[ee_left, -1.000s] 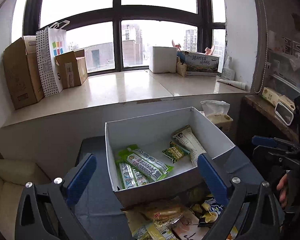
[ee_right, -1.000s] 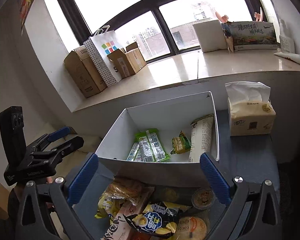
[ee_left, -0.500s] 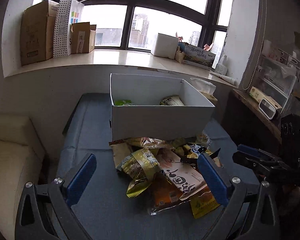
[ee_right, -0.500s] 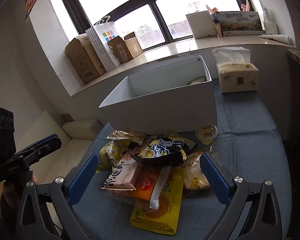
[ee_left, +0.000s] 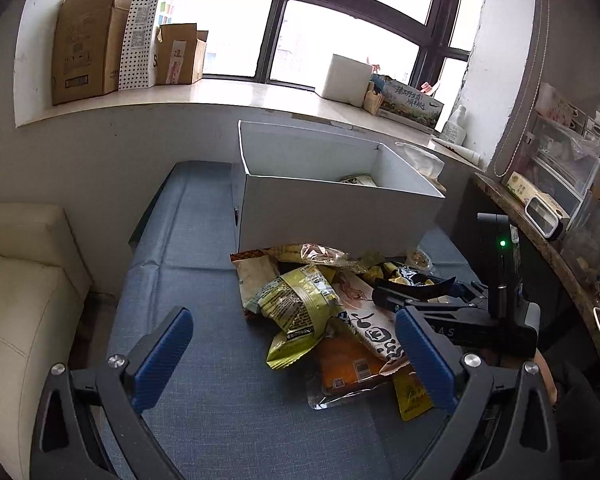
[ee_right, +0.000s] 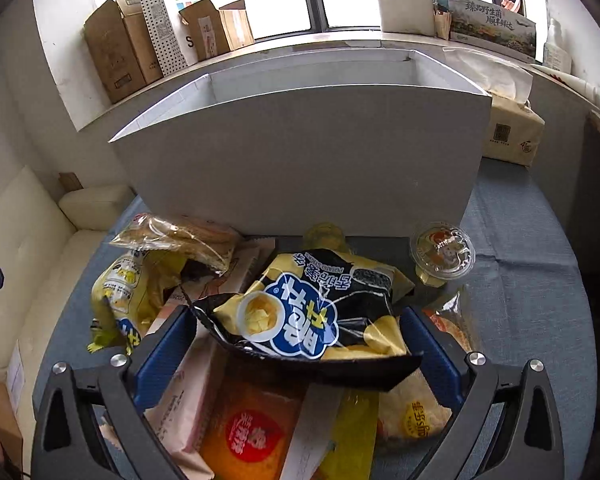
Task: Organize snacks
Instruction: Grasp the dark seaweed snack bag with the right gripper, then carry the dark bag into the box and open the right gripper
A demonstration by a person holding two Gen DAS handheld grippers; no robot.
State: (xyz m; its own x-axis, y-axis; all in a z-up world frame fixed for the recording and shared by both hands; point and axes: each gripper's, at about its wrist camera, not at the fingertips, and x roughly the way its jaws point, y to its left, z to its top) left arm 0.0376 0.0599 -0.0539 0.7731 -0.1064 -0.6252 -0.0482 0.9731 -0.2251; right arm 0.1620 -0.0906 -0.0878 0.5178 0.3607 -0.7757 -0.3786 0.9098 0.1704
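Chip bag (ee_right: 312, 312) crosswise btwn right gripper (ee_right: 300, 344) pads.

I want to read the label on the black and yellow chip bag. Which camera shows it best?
The right wrist view: the chip bag fills the middle, print facing the camera, between the open right gripper fingers. The left wrist view shows only a dark edge of it, behind other packets and that gripper.

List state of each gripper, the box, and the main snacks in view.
left gripper: open, empty, above the cloth.
right gripper: open, astride the black chip bag, not clamped.
white box: open-topped, upright.
jelly cup: upright, sealed, beside the pile.
green bag: crumpled, on the pile.
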